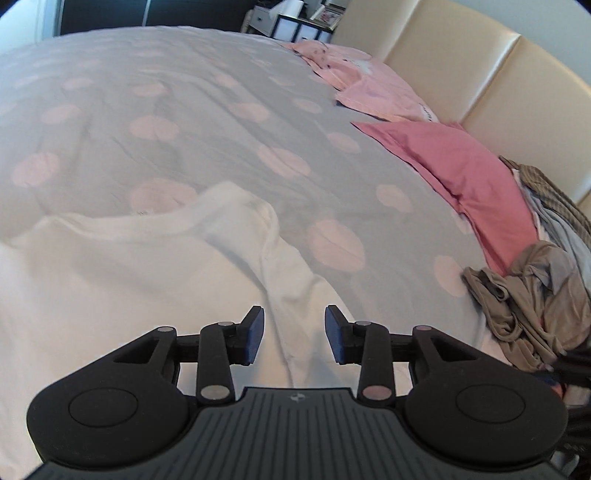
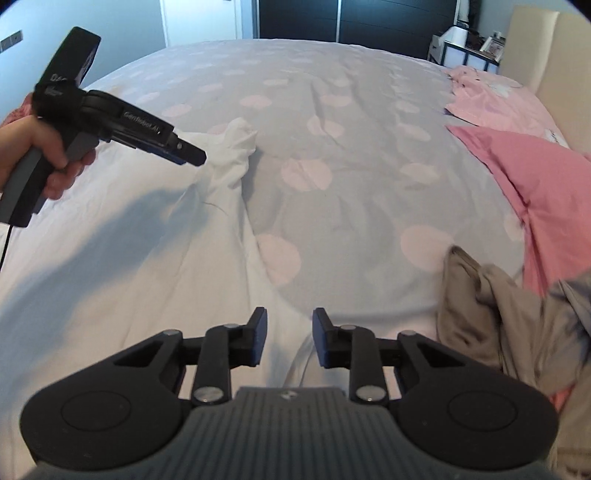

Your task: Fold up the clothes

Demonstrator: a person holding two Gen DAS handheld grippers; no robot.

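Observation:
A white shirt point(image 1: 122, 273) lies spread on the grey bedspread with pink dots point(image 1: 207, 122); its neckline faces away and one sleeve runs toward me. My left gripper point(image 1: 294, 334) is open and empty, hovering just above the sleeve. In the right wrist view the white shirt point(image 2: 122, 236) fills the left side, its sleeve bunched up at the far end. My right gripper point(image 2: 289, 338) is open and empty above the shirt's near edge. The left gripper also shows in the right wrist view point(image 2: 192, 157), held by a hand above the shirt.
A pile of brown and grey clothes point(image 1: 535, 291) lies at the right, also in the right wrist view point(image 2: 498, 317). Pink pillows point(image 1: 458, 177) lean by the cream headboard point(image 1: 480, 74). A shelf unit point(image 2: 465, 48) and dark wardrobe point(image 2: 347, 18) stand beyond the bed.

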